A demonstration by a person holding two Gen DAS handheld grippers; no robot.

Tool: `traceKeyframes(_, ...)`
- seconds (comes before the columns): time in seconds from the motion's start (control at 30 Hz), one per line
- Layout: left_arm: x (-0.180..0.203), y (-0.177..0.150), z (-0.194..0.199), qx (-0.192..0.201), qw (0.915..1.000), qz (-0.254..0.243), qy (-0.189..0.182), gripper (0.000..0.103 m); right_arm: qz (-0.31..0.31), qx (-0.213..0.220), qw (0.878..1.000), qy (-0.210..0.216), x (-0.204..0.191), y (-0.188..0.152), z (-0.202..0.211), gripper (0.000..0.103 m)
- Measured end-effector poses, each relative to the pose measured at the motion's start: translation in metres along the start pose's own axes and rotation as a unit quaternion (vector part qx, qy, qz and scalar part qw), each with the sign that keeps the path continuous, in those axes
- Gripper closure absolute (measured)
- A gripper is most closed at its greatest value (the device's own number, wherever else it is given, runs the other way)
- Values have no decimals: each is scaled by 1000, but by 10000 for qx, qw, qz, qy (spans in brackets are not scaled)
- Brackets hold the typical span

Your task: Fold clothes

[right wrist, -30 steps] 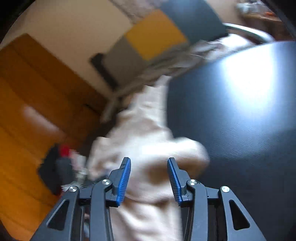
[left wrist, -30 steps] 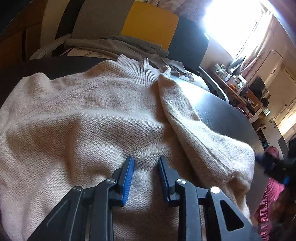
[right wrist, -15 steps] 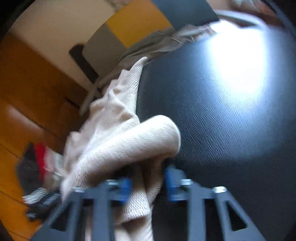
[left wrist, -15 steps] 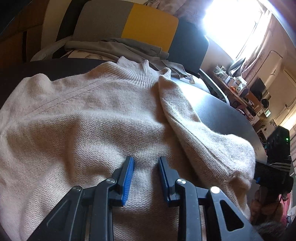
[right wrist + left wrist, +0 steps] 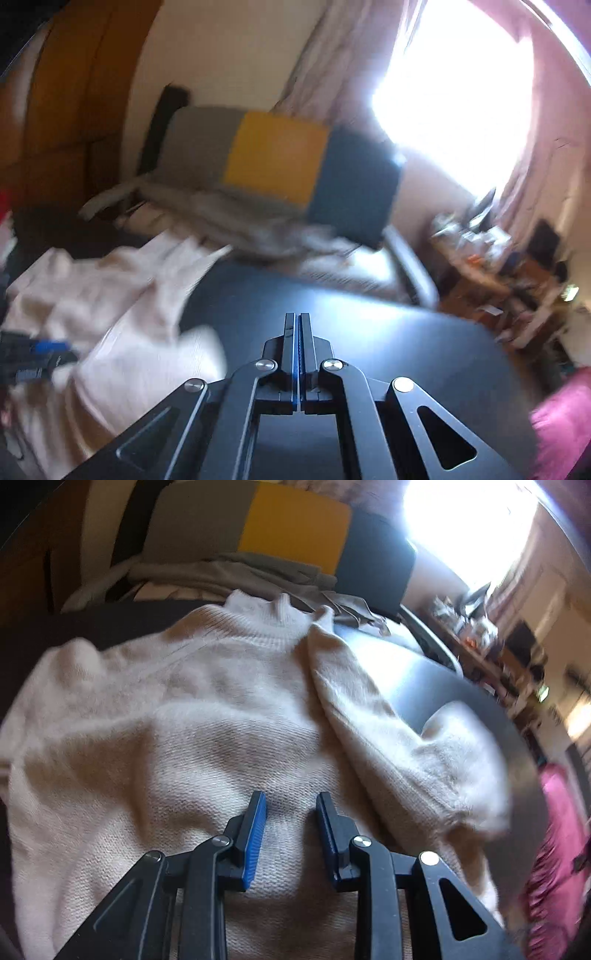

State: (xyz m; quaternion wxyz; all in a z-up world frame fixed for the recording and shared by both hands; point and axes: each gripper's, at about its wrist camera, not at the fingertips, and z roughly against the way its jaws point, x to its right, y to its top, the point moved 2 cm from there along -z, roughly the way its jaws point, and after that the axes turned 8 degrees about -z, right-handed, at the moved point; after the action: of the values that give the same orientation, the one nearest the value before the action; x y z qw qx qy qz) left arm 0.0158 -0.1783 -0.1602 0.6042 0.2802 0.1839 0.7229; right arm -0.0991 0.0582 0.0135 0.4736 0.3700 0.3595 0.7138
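Observation:
A cream knit sweater (image 5: 192, 716) lies spread on the dark table (image 5: 417, 672), collar at the far side. Its right sleeve (image 5: 388, 738) is folded in over the body, the cuff bunched near the table's right edge. My left gripper (image 5: 290, 805) is open, hovering just over the sweater's lower body with nothing between the fingers. My right gripper (image 5: 297, 321) is shut and empty, above bare table (image 5: 332, 332) to the right of the sweater (image 5: 110, 332). The left gripper (image 5: 33, 354) shows blurred at the left edge of the right wrist view.
A sofa with grey, yellow and dark blue cushions (image 5: 291, 528) stands behind the table, with grey clothes (image 5: 240, 572) piled on it. A cluttered shelf (image 5: 491, 251) and a bright window (image 5: 450, 103) are at the right. Pink fabric (image 5: 557, 830) hangs at the table's right.
My right gripper has shut, pulled away from the sleeve and swung right over bare table. The sleeve cuff now lies dropped on the sweater's right side. The left gripper has barely moved.

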Motion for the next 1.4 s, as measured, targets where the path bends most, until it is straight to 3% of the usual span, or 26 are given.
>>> traceKeyframes(0.07, -3, 0, 3, 23, 9999, 109, -91, 76, -12, 37, 9998, -175, 17, 11, 3, 103)
traceKeyframes(0.2, -19, -3, 7, 25, 9981, 498, -367, 76, -805, -1101, 9876, 776, 19, -32, -31, 97)
traceKeyframes(0.27, -26, -6, 8, 8, 9974, 600, -395, 76, -1194, -1660, 9709, 1244, 19, -54, -48, 88)
traceKeyframes(0.33, -31, -7, 8, -12, 9971, 645, -393, 76, -1575, -2208, 9473, 1704, 20, -75, -64, 69)
traceKeyframes(0.4, -27, -7, 9, -36, 9984, 494, -287, 76, -1937, -2624, 9208, 2140, 11, -104, -74, 69)
traceKeyframes(0.5, -22, -7, 9, -54, 9993, 342, -162, 76, -2409, -2874, 8884, 2646, -12, -134, -86, 67)
traceKeyframes(0.57, -21, -7, 10, -65, 9993, 331, -129, 76, -2410, -2892, 8850, 2741, -28, -139, -90, 63)
traceKeyframes(0.67, -22, -7, 10, -66, 9991, 397, -149, 76, -2100, -2663, 8979, 2807, -52, -135, -95, 63)
traceKeyframes(0.73, -21, -6, 11, -58, 9991, 393, -146, 76, -1919, -2538, 9061, 2790, -65, -131, -98, 90)
traceKeyframes(0.77, -20, -6, 12, -57, 9991, 386, -148, 76, -1804, -2467, 9120, 2737, -71, -128, -98, 91)
traceKeyframes(0.9, -18, -10, 19, -48, 9993, 288, -227, 76, -840, -1782, 9585, 2059, -74, -94, -71, 94)
traceKeyframes(0.97, -15, -12, 22, -50, 9995, 154, -280, 76, -418, -1349, 9754, 1693, -72, -71, -59, 96)
traceKeyframes(1.03, -9, -13, 24, -71, 9995, -40, -315, 75, 168, -806, 9908, 1071, -68, -45, -42, 96)
traceKeyframes(1.1, -2, -17, 25, -119, 9990, -233, -355, 76, 623, -376, 9961, 498, -56, -24, -28, 96)
traceKeyframes(1.3, 11, -30, 23, -250, 9973, -544, -433, 76, 689, -28, 9940, -844, 2, -4, -35, 94)
traceKeyframes(1.37, 11, -31, 27, -272, 9968, -430, -616, 76, 708, 88, 9891, -1289, 21, 2, -37, 86)
traceKeyframes(1.4, 8, -32, 30, -278, 9966, -327, -709, 75, 717, 146, 9858, -1511, 31, 5, -38, 73)
